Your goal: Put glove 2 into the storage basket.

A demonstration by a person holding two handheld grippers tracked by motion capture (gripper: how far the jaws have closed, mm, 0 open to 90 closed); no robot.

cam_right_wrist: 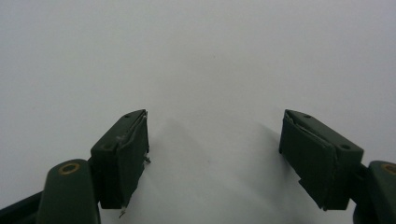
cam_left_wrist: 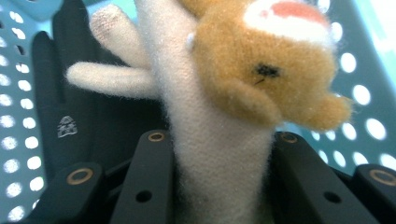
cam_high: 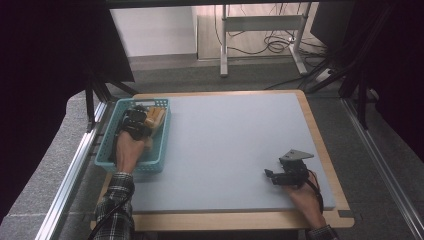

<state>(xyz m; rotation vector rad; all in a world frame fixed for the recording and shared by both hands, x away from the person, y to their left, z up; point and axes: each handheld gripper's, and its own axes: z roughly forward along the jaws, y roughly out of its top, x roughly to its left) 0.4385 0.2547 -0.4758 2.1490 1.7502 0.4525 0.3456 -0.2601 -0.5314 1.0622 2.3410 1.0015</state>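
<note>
A plush toy (cam_left_wrist: 233,93) with a cream body and a tan head is pinched between the jaws of my left gripper (cam_left_wrist: 219,140), which is shut on it. The toy (cam_high: 155,117) hangs inside the teal perforated basket (cam_high: 162,145) at the table's left, with my left gripper (cam_high: 136,122) over it. A black object (cam_left_wrist: 60,102) with a small white logo lies behind the toy in the basket. My right gripper (cam_right_wrist: 215,140) stands open over the bare grey mat, nothing between its fingers; it rests near the table's front right (cam_high: 272,176).
The grey mat (cam_high: 235,145) covers a wooden table top. Metal rails run along both sides of the table. A desk frame and cables stand on the floor beyond the far edge.
</note>
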